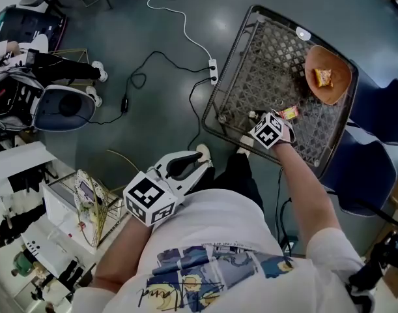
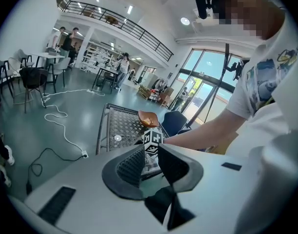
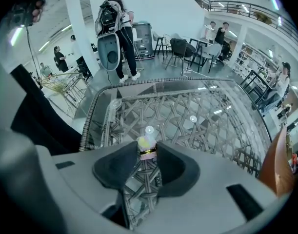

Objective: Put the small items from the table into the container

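A person stands over a dark lattice-patterned tabletop (image 1: 251, 64) with a metal frame, seen from above, and holds a gripper in each hand.

At the far right corner of the tabletop sits an orange-brown shallow wooden bowl (image 1: 339, 87). Inside it lies one small orange snack packet (image 1: 323, 77); nothing else can be made out in the bowl.

A small red and yellow wrapped sweet (image 1: 290, 113) lies on the tabletop, nearer than the bowl and just beside the person's right hand.

The right claw (image 3: 147, 145) points steeply down at the near left part of the tabletop. Its two dark jaws stand partly apart, and a small pale yellow and pink item with a dark band (image 3: 147, 141) stands between their tips, resting on the lattice and nearly filling the gap. It is well apart from the bowl, which shows at the far right edge of the right gripper view.

The left claw (image 2: 151, 148) is held off the tabletop, to its left and close to the person's body, above the grey-green floor (image 1: 120, 44). Its jaws are apart with nothing between them.
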A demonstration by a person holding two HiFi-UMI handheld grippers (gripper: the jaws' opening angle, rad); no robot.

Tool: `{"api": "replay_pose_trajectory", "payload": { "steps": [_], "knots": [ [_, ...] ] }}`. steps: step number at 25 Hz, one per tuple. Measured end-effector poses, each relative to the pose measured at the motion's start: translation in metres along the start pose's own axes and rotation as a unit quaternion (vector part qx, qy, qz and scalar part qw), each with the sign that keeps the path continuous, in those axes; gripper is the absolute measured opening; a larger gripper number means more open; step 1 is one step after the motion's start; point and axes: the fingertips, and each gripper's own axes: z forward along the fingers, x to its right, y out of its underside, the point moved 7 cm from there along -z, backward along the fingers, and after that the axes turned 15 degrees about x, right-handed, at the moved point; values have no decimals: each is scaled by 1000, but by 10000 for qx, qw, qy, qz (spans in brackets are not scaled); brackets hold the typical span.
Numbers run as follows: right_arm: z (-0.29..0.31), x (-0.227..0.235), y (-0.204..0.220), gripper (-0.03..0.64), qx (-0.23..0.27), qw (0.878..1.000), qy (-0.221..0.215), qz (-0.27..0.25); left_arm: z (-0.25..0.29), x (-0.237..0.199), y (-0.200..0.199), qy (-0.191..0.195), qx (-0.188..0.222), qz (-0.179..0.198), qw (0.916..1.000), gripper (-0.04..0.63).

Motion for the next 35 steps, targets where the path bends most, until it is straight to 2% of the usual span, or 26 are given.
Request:
{"api": "replay_pose_trajectory", "payload": {
  "steps": [7, 15, 23, 29, 35],
  "knots": [
    [-30, 9, -13, 123, 312, 9993, 194, 96, 25, 3, -11, 276, -31, 84, 9996, 92],
    [-103, 48, -31, 120, 942, 9910, 822, 487, 73, 17, -27, 848, -168, 280, 9959, 92],
    [-180, 109, 9, 120, 1313, 9736, 1579, 999, 128, 50, -33, 1232, -289, 478, 9908, 92],
    [-217, 166, 43, 120, 1250, 9629, 2030, 1262, 154, 66, -48, 1225, -318, 509, 9907, 92],
    [-215, 206, 64, 120, 1153, 9626, 2031, 1371, 172, 72, -49, 1028, -352, 454, 9930, 92]
  ]
}}
